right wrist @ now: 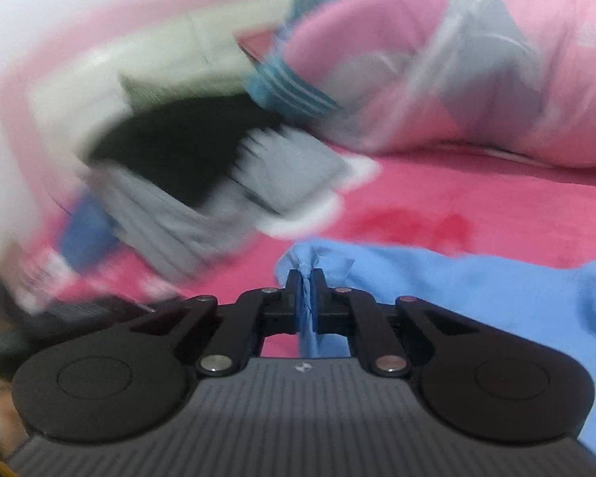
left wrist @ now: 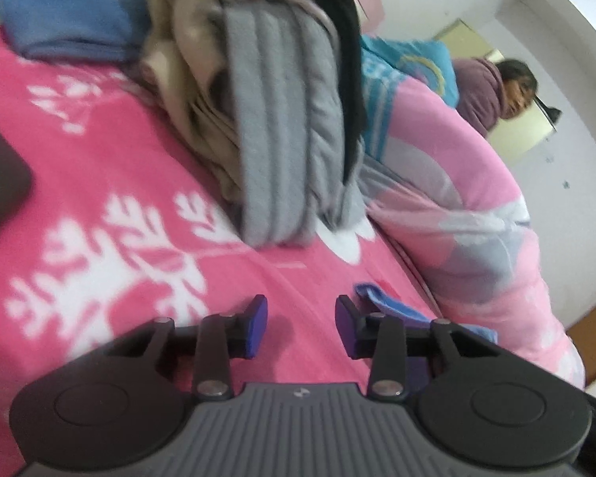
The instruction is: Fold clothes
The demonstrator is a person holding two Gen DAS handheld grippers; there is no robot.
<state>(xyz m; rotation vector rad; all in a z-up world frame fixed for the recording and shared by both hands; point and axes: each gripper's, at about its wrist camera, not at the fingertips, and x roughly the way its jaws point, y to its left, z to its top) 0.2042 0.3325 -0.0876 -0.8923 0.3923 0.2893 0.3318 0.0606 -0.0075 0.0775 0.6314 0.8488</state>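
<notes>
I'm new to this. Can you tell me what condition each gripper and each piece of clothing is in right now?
Left gripper: open, nothing between its fingers.
Right gripper: shut on the light blue cloth garment.
Light blue cloth garment: pinched at one bunched edge, otherwise spread on the pink bedspread.
Grey ribbed knit garment: folded, in a pile.
Beige garment: crumpled beside it.

motion blur smears the clothes pile (right wrist: 171,167) in the right wrist view, the light blue garment (right wrist: 476,298) runs off its right edge, and a dark object (left wrist: 0,175) is cut by the left wrist view's left edge.
</notes>
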